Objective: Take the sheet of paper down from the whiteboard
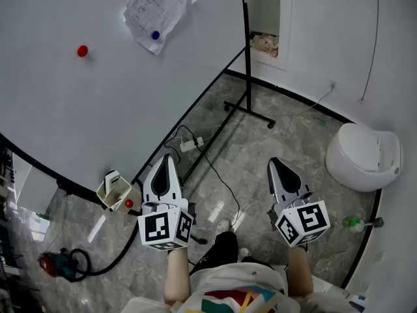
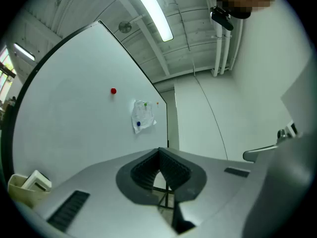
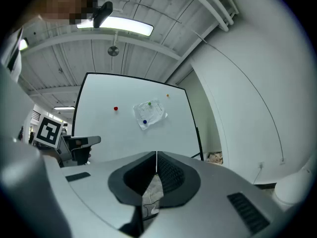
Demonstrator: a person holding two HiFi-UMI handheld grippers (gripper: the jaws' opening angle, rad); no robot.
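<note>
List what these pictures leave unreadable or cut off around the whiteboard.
- Print on the sheet of paper: too small in all three views.
- Sheet's top edge: cut off by the head view's upper border.
- Orange dot near the whiteboard corner: too small in the gripper views to identify; outside the head view.

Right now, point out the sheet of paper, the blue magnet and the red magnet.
sheet of paper (image 1: 159, 8), head view, middle of the crumpled sheet.
blue magnet (image 1: 155, 35), head view, its centre, at the sheet's lower end.
red magnet (image 1: 82, 51), head view, its centre, apart from the sheet.
</note>
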